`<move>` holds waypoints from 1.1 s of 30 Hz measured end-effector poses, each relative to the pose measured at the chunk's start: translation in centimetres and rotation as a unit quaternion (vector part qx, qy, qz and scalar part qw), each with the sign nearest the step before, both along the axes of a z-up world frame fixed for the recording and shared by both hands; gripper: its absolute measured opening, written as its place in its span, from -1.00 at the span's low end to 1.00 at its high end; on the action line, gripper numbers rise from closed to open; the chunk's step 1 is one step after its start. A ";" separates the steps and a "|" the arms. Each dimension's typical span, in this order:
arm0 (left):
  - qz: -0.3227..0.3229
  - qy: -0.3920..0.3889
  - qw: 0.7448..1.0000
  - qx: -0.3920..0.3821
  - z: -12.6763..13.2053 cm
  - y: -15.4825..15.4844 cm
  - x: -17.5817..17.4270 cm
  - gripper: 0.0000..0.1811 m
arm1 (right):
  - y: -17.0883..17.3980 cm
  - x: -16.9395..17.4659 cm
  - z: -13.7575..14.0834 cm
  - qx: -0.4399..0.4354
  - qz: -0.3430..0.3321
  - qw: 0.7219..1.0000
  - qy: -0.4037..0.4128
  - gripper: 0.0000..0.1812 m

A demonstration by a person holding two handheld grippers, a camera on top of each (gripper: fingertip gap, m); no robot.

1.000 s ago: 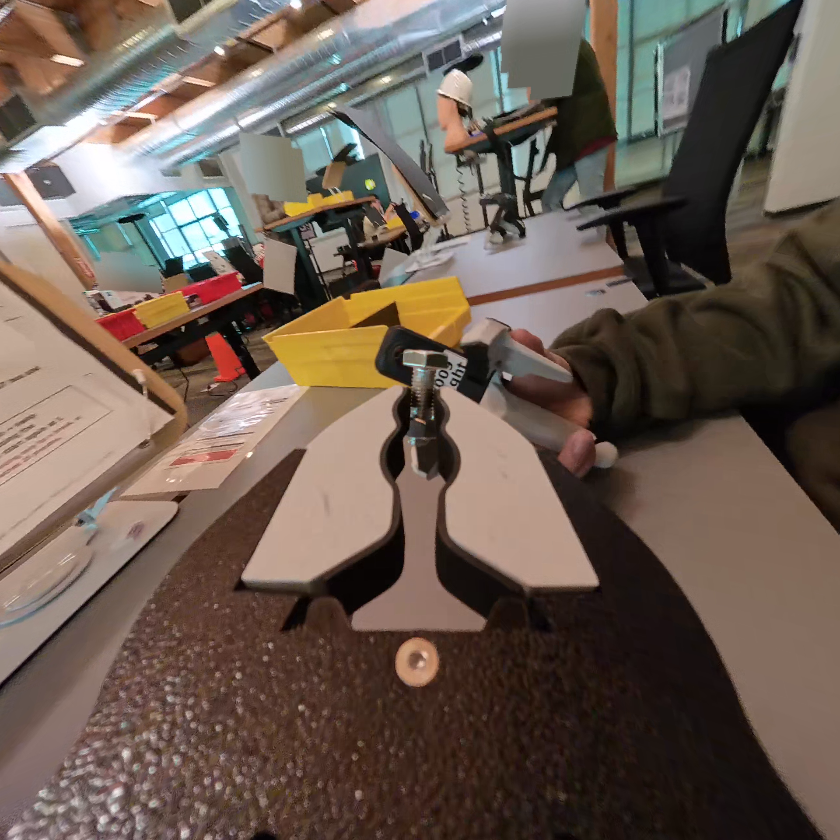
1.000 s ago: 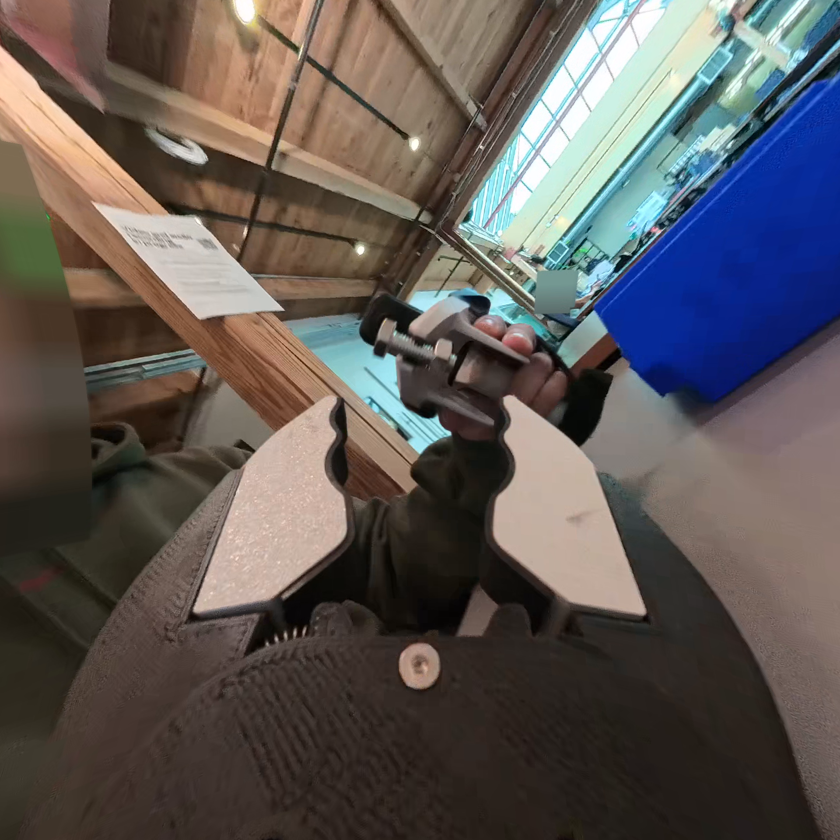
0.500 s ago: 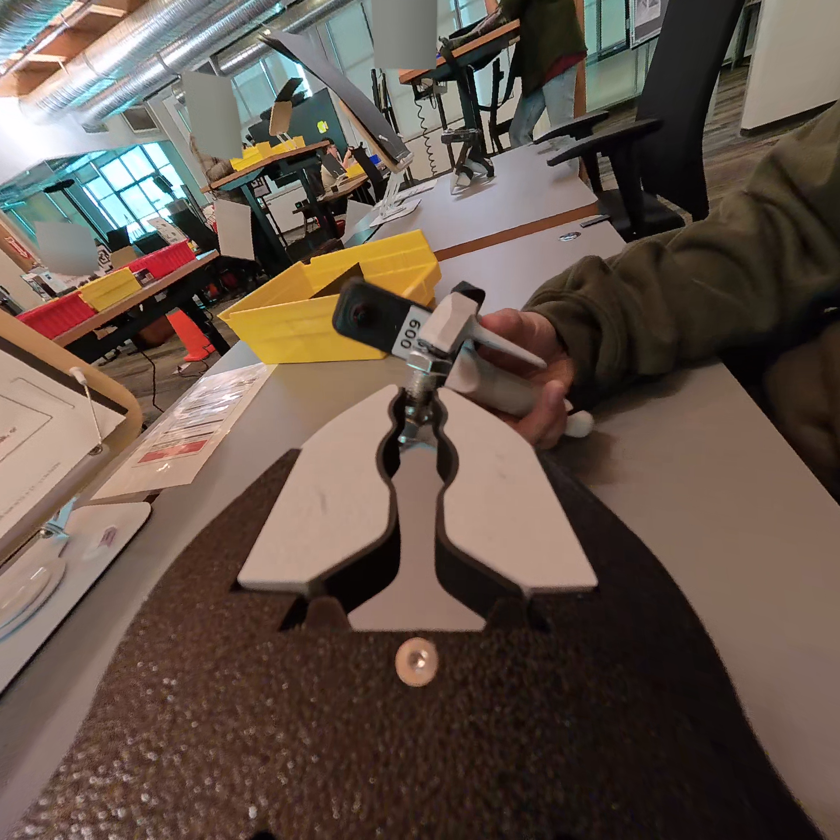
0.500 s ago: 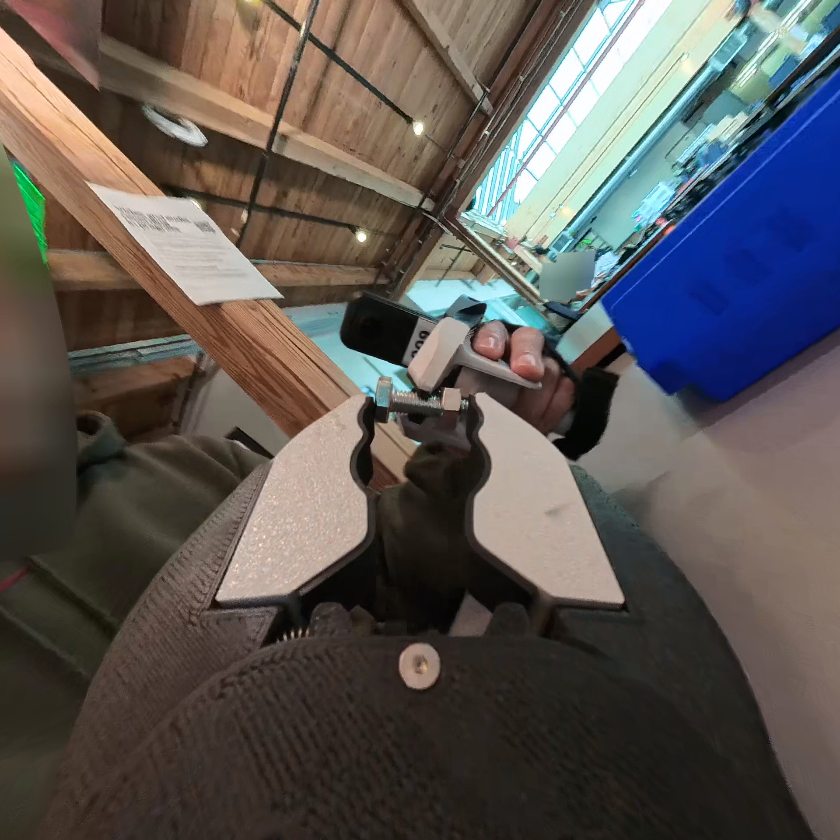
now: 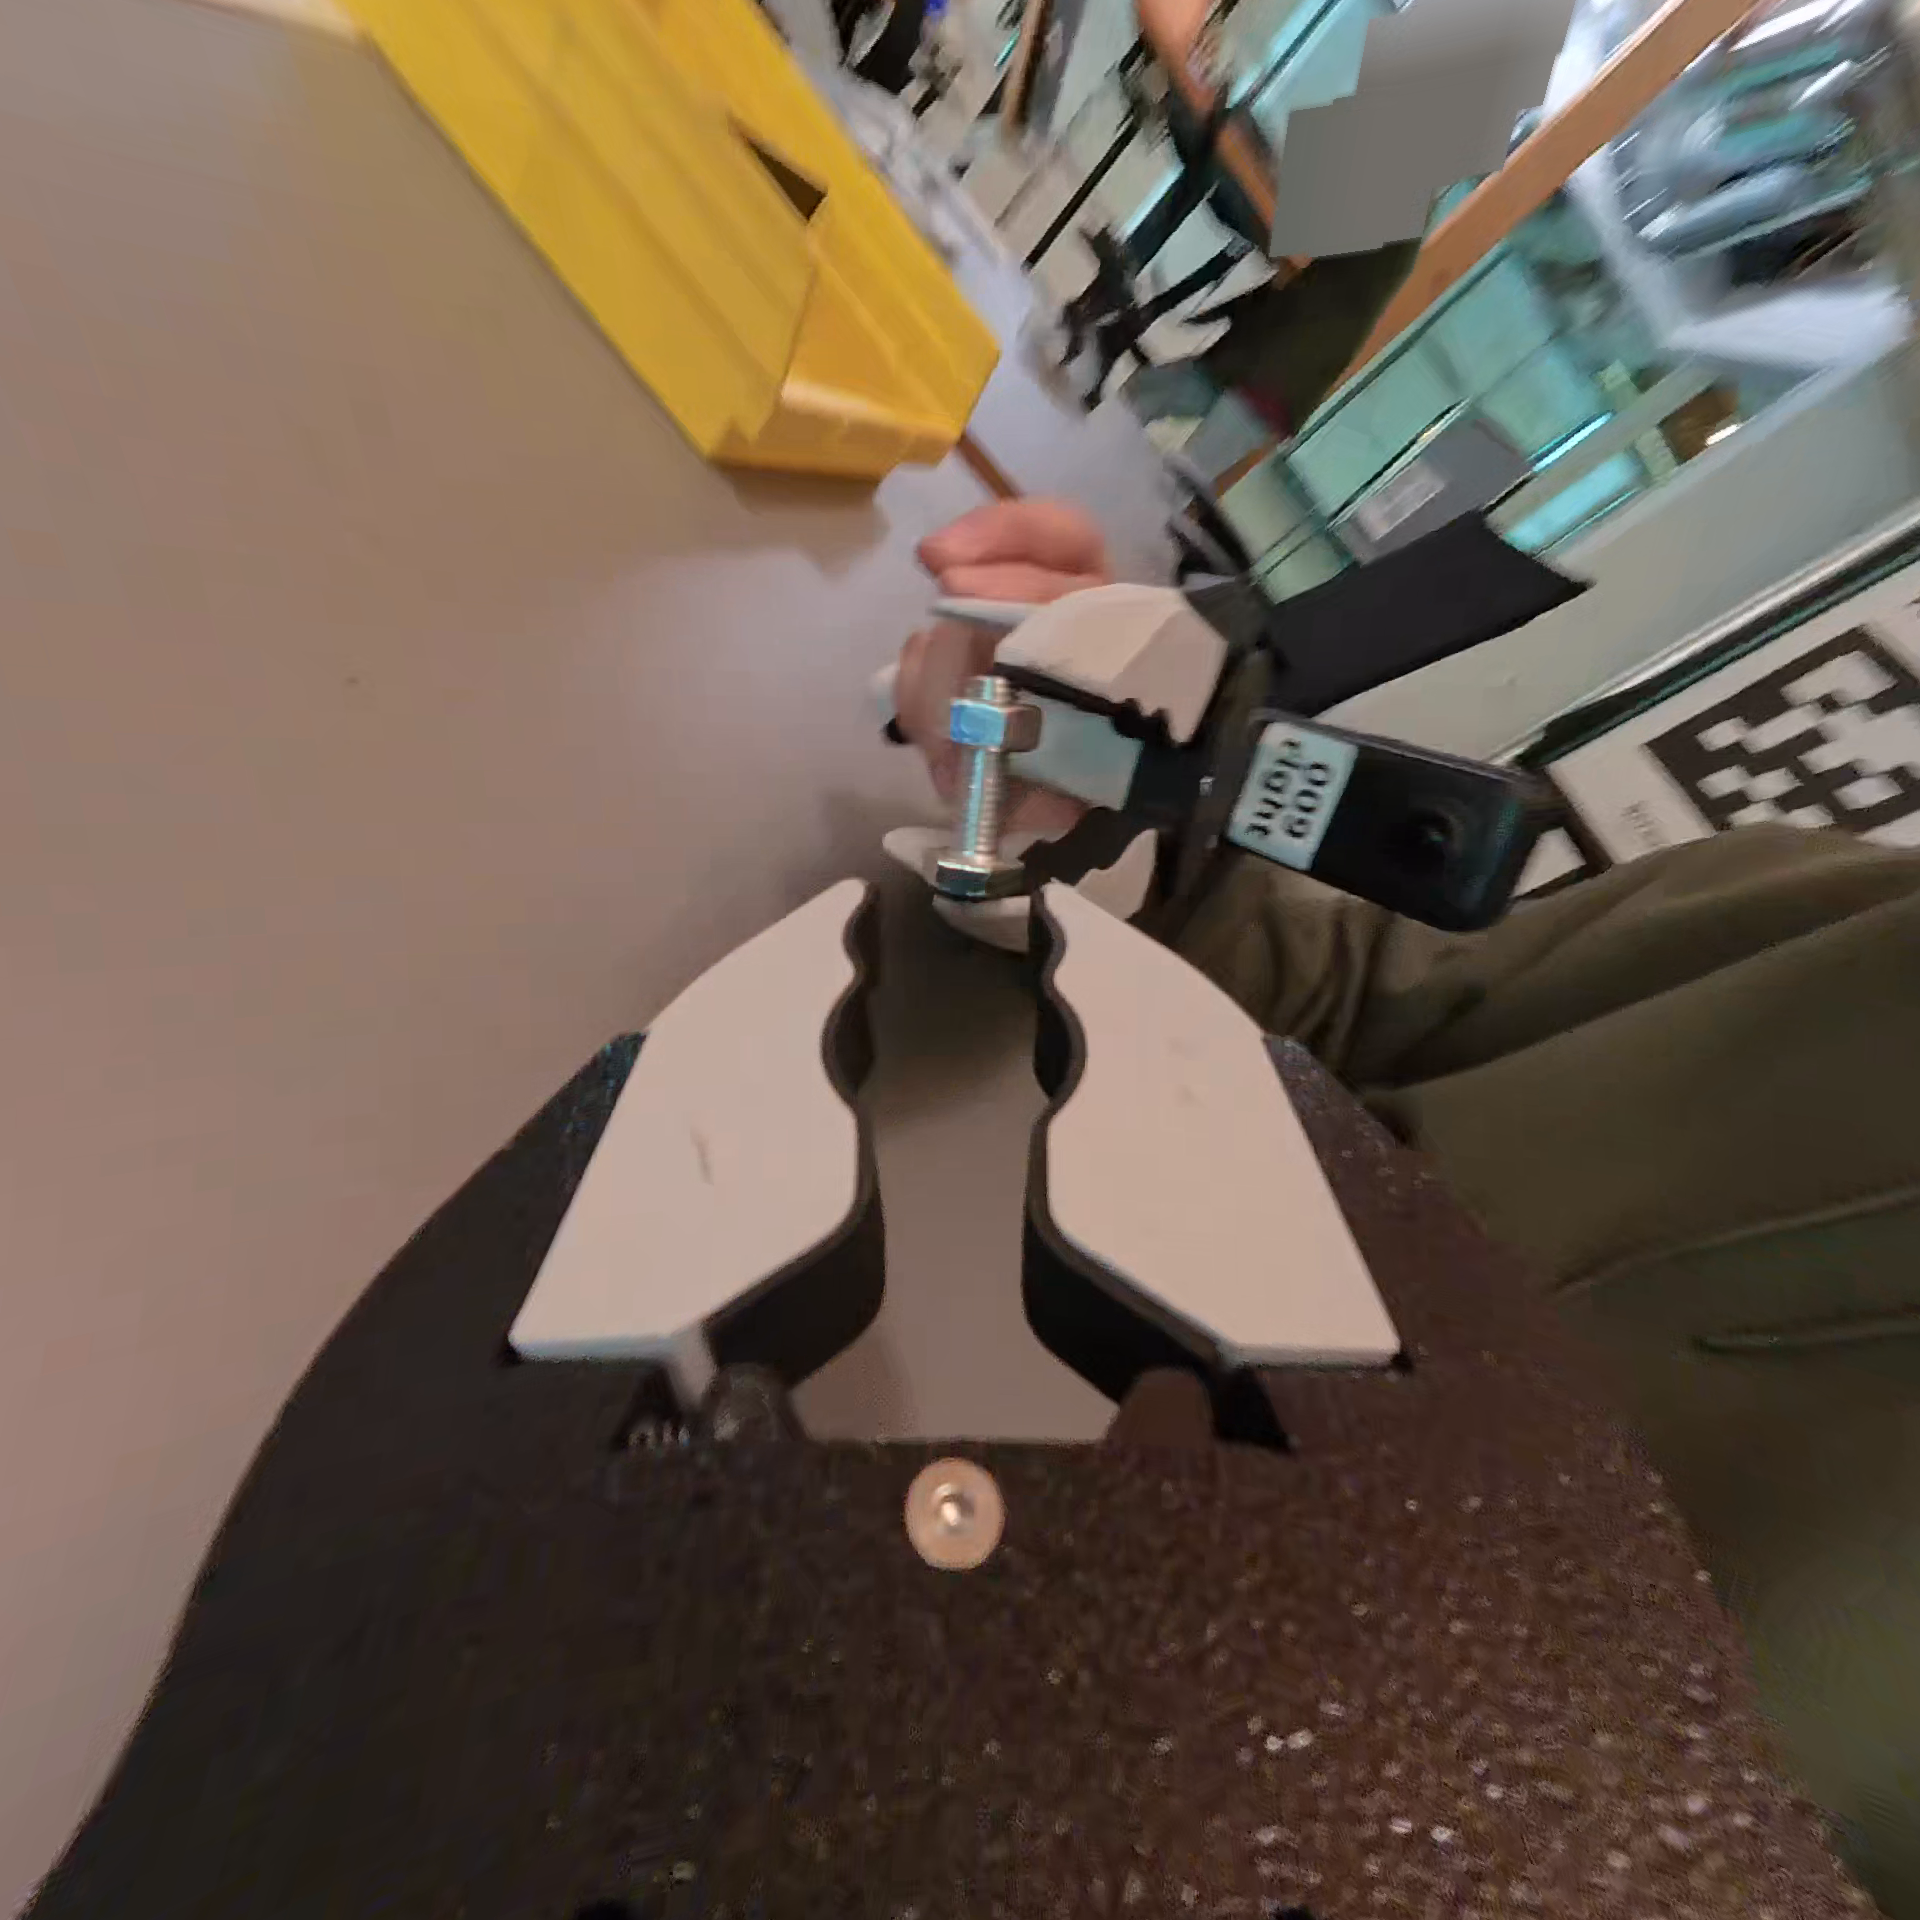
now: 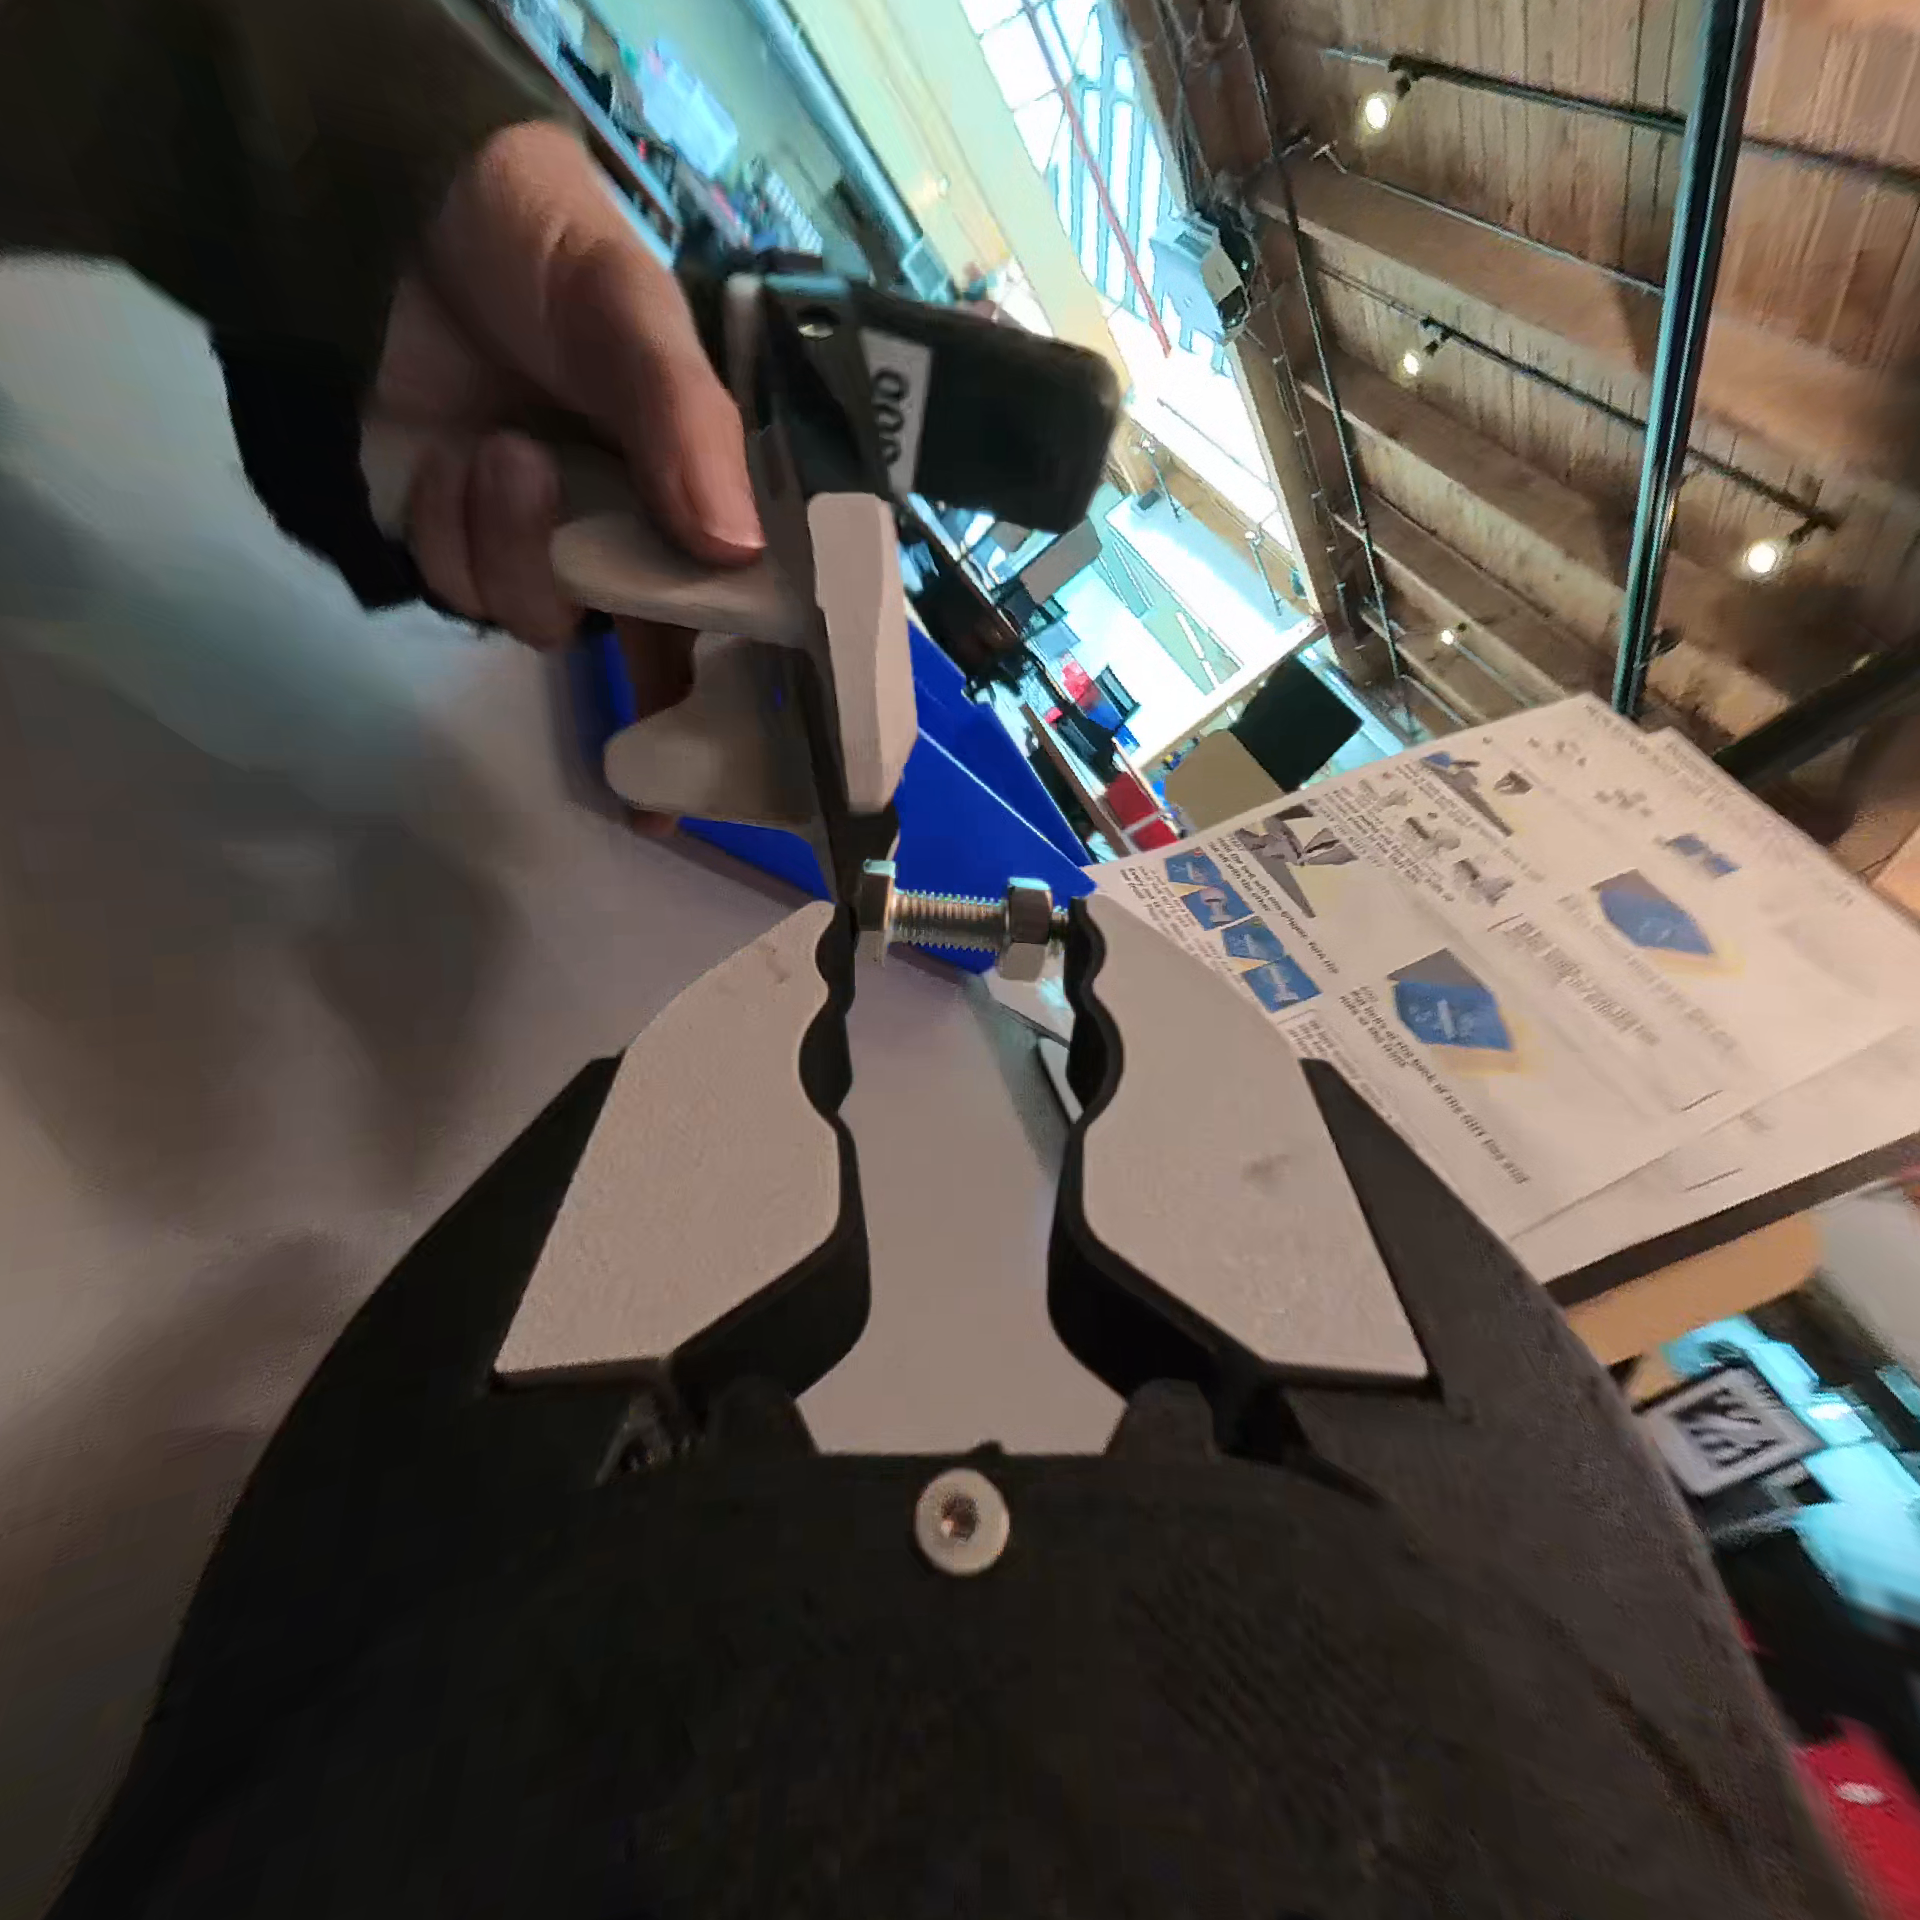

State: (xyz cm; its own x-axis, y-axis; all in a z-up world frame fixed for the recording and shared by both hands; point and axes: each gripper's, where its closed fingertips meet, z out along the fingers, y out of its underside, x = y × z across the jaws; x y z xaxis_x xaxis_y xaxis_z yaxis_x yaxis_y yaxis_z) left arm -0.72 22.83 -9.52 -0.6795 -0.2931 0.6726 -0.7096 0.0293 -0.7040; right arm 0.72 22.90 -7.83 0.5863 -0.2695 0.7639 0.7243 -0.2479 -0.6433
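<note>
A silver bolt point(image 5: 980, 795) with a nut point(image 5: 994, 724) on its thread sits just past my left gripper point(image 5: 951, 899). The left jaws stand apart on either side of the bolt's head without pressing it. My right gripper point(image 6: 961, 925) is shut on the bolt point(image 6: 951, 923) end to end, one fingertip on the head and the other against the nut point(image 6: 1029, 920) end. In the right wrist view the left gripper point(image 6: 862, 831) comes down edge-on to the bolt's head, held by a hand point(image 6: 540, 395). In the left wrist view the right gripper's fingers point(image 5: 1101, 649) clamp the bolt from its two ends.
A yellow bin point(image 5: 727, 260) stands on the grey table point(image 5: 312, 727) to the far left. A blue bin point(image 6: 945, 800) lies behind the bolt. A board with printed picture sheets point(image 6: 1507, 987) stands on the right. An olive sleeve point(image 5: 1610, 1091) fills the right side. Left and right tips are no more than a few centimetres apart.
My left gripper, which was shut on the bolt, has opened and let go. My right gripper has closed on the bolt end to end. Both grippers have swung round.
</note>
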 end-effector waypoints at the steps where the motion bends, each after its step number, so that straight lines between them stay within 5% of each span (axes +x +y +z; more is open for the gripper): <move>1: -0.001 -0.004 1.000 0.020 -0.4 -0.1 0.0 -0.71 | 0.2 -0.1 -0.4 -0.019 -0.008 1.000 -0.021 -0.57; 8: 0.004 -0.036 0.997 0.065 -1.8 -0.7 0.3 -0.80 | 1.0 -0.2 -1.7 -0.087 -0.039 0.990 -0.102 -0.57; 21: 0.015 -0.079 0.991 0.105 -2.3 -0.7 0.8 -0.90 | 1.1 -0.1 -2.6 -0.099 -0.029 0.992 -0.071 -0.57; 27: 0.042 -0.151 0.982 0.100 -2.0 -0.1 1.8 -0.90 | 0.6 0.1 -1.8 -0.010 0.022 0.994 0.106 -0.56; 33: 0.068 -0.254 0.964 0.041 -0.8 -0.2 2.0 -0.90 | -0.9 0.3 0.6 0.111 0.131 0.918 0.358 -0.49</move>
